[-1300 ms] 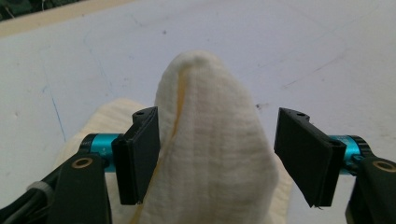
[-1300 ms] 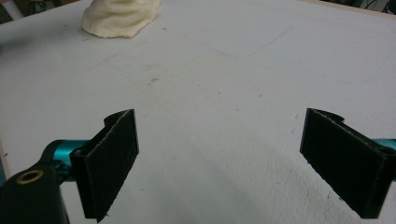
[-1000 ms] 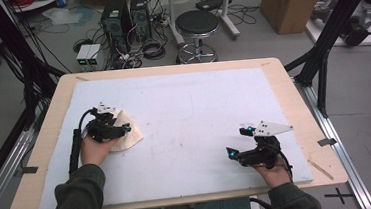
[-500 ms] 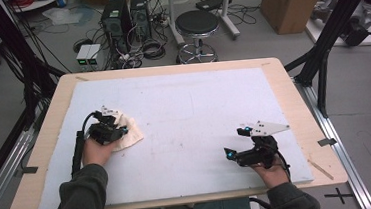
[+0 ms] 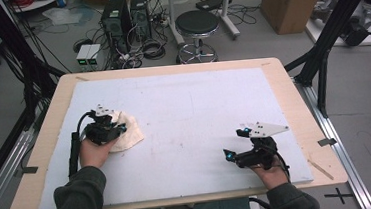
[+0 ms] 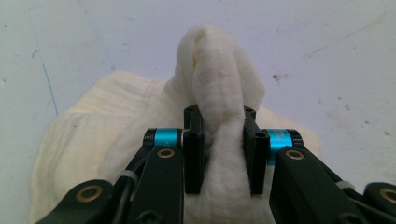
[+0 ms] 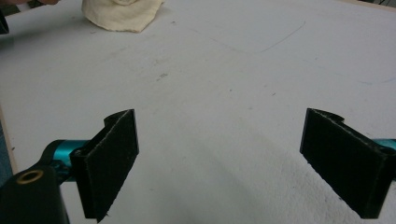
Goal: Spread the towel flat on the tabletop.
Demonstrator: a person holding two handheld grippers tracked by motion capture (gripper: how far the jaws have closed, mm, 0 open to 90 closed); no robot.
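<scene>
A cream cloth (image 5: 131, 133) lies crumpled on the left part of the white sheet (image 5: 194, 109). My left gripper (image 5: 117, 128) sits on top of it. In the left gripper view a raised fold of the cloth (image 6: 219, 88) stands pinched between the two black pads, and my left gripper (image 6: 219, 154) is shut on it. Its jaws have just been closing with the cloth between them. My right gripper (image 5: 236, 142) rests near the front right of the sheet. In its own view my right gripper (image 7: 224, 163) stands wide open over bare sheet, with the cloth (image 7: 122, 14) far off at the upper left.
The white sheet covers most of a wooden table (image 5: 298, 100). Beyond the far edge stand a black stool (image 5: 196, 26), computer towers (image 5: 126, 14) with cables, and a cardboard box (image 5: 293, 0). Black frame posts (image 5: 326, 38) rise at the right.
The left gripper's jaws have closed on the cloth and gathered a fold of it upward. The right hand and its gripper have kept still.
</scene>
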